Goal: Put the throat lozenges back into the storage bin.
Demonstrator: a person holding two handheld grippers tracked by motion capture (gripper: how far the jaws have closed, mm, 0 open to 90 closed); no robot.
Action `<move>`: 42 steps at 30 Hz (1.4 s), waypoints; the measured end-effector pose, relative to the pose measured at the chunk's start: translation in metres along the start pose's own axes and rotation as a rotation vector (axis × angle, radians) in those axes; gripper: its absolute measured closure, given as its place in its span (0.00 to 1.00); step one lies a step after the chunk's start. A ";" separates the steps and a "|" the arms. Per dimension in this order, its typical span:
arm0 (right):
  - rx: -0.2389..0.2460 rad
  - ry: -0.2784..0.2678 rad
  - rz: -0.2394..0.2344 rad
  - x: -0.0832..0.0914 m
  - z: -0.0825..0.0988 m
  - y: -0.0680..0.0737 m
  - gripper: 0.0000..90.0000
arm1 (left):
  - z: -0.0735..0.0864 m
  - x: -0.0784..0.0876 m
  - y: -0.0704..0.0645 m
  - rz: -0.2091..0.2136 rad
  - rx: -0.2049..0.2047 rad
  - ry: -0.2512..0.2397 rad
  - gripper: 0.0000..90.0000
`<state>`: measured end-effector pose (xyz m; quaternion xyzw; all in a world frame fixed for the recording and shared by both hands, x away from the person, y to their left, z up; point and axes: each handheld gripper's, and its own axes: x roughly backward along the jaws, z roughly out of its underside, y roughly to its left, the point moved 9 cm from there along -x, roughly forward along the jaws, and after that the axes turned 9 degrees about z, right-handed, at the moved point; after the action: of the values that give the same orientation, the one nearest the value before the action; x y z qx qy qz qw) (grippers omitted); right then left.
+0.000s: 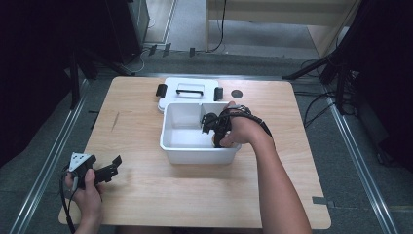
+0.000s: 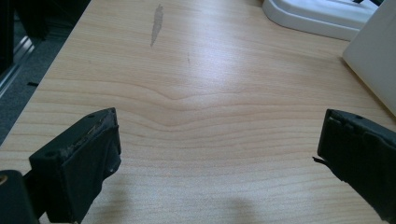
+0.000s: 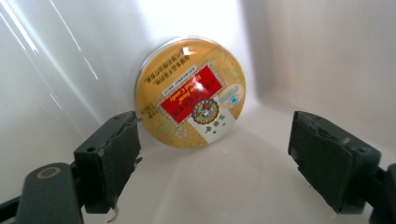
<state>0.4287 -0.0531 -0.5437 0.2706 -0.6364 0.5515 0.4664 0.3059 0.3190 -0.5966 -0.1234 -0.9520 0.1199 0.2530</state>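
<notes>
— How many of each do you see?
— You have two grippers: left gripper, right gripper. One white bin mid-frame, one lid above it, one round tin, one table.

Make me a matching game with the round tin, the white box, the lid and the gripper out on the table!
Things:
1. round tin
2. white box
3. lid
4. left gripper

Descriptions:
A. lies flat on the table behind the box, black handle on top
B. yellow with a red label, leaning on the box's inner wall
C. jaws wide apart, nothing between them, over bare wood
D. open on top, with the right gripper reaching inside

Pairs: 1-B, 2-D, 3-A, 4-C
</notes>
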 end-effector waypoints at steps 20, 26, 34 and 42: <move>-0.119 -0.110 0.018 0.056 0.009 -0.017 0.23 | 0.000 0.000 0.000 -0.003 -0.001 -0.004 0.00; -0.140 -0.126 0.033 0.068 0.017 -0.020 0.23 | 0.000 -0.001 0.000 -0.003 -0.002 -0.004 0.00; -0.231 -0.143 0.052 0.087 0.034 -0.029 0.23 | 0.000 -0.001 -0.001 -0.006 -0.005 -0.003 0.00; -0.285 -0.149 0.082 0.097 0.063 -0.034 0.22 | 0.000 -0.001 -0.001 -0.007 -0.008 -0.003 0.00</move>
<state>0.3988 -0.1048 -0.4388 0.2159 -0.7515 0.4526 0.4287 0.3066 0.3181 -0.5965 -0.1209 -0.9533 0.1154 0.2514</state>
